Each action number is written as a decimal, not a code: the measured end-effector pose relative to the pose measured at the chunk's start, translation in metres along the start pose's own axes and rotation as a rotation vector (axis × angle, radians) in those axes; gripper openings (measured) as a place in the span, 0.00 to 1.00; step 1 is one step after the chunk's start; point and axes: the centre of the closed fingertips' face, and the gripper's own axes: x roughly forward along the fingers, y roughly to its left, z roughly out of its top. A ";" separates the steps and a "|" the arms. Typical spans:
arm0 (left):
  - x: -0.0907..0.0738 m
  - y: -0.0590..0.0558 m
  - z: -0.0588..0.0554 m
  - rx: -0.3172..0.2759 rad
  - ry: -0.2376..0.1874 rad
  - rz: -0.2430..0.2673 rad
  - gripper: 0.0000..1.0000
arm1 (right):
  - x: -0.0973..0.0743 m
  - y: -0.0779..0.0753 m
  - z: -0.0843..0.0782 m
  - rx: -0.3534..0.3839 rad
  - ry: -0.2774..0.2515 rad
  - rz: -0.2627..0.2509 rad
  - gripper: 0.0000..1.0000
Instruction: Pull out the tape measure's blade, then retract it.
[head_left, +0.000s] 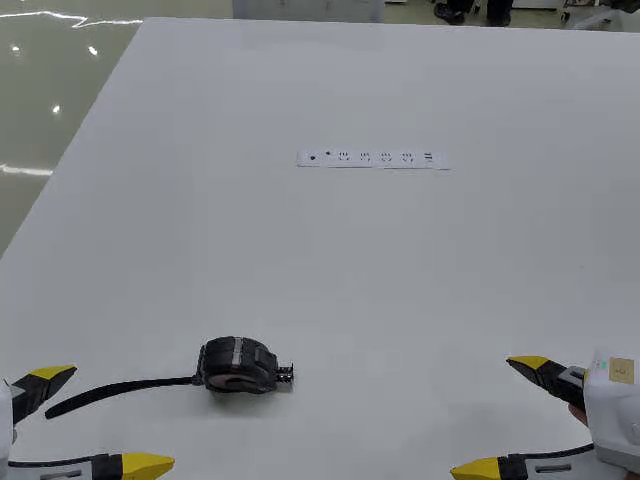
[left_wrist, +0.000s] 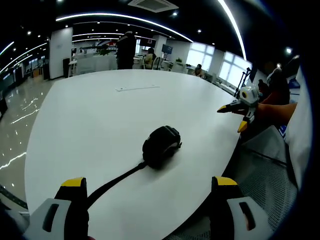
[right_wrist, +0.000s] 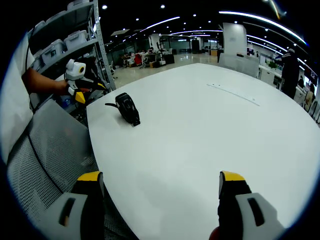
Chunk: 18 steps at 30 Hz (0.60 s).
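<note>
A black tape measure (head_left: 238, 366) lies on the white table near its front edge, its black wrist strap (head_left: 115, 392) trailing left. In the left gripper view the tape measure (left_wrist: 161, 145) sits just ahead of my open left gripper (left_wrist: 148, 187), strap running toward the jaws. My left gripper (head_left: 92, 420) stands at the lower left of the head view, open, empty. My right gripper (head_left: 505, 415) is at the lower right, open, far from the tape. The right gripper view has the tape measure (right_wrist: 128, 108) well off to the left of my right gripper (right_wrist: 160, 182).
A white power strip (head_left: 372, 158) lies mid-table, also the power strip (left_wrist: 137, 88) and the power strip (right_wrist: 234, 93). The table's front edge (right_wrist: 102, 165) runs close under both grippers. Shelving with bins (right_wrist: 60, 35) stands behind. A person (left_wrist: 126, 49) stands beyond the far edge.
</note>
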 end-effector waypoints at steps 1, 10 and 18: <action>0.000 0.000 0.000 0.001 0.000 -0.001 1.00 | 0.000 0.000 0.000 0.000 0.000 0.001 0.97; 0.000 -0.001 0.000 0.010 0.003 -0.005 1.00 | -0.001 0.000 0.001 -0.007 0.000 0.000 0.97; 0.000 -0.001 -0.001 0.017 0.010 -0.005 1.00 | -0.001 -0.001 0.001 -0.010 0.003 -0.002 0.97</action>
